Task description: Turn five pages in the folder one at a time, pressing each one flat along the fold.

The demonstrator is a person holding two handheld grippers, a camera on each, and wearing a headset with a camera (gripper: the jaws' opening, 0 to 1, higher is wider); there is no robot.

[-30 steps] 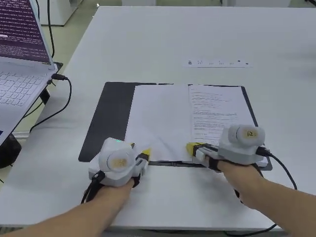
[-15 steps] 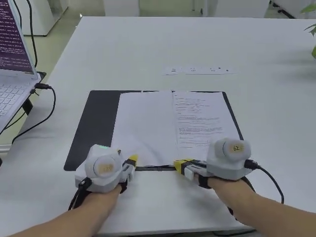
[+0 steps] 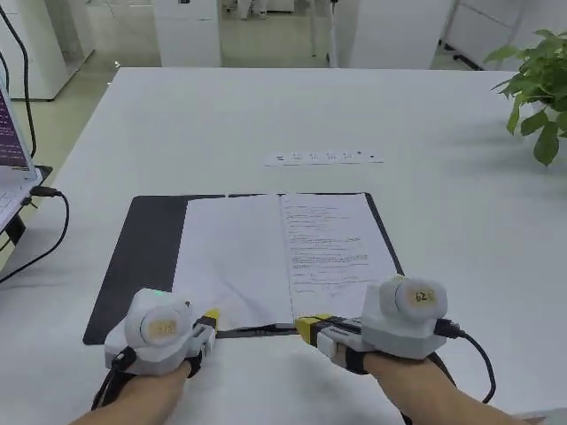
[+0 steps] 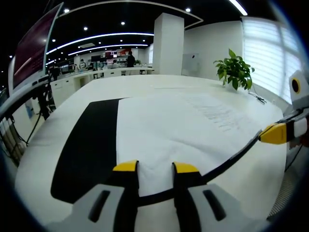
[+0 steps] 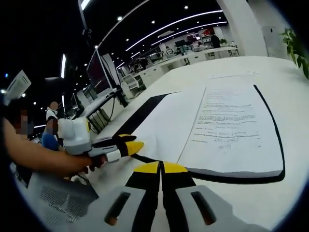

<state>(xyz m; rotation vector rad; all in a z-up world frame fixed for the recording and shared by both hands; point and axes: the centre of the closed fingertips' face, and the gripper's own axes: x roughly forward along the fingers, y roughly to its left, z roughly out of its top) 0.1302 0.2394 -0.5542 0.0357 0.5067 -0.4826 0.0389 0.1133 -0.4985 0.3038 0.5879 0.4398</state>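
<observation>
Black folder (image 3: 142,257) lies open, flat; pages already turned can't be counted. At its near edge, left gripper (image 4: 155,167) spread, right gripper (image 5: 161,167) pressed together.

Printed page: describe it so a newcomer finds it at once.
On the white table lies an open black folder. The printed page is its right-hand sheet. Its neighbour, the left sheet, is blank; this one carries lines of text.

White table (image 3: 443,115): open black folder (image 3: 133,257) near front edge, white strip (image 3: 323,158) beyond.

Bright, even ceiling light; sharp head view, fisheye-warped gripper views.
</observation>
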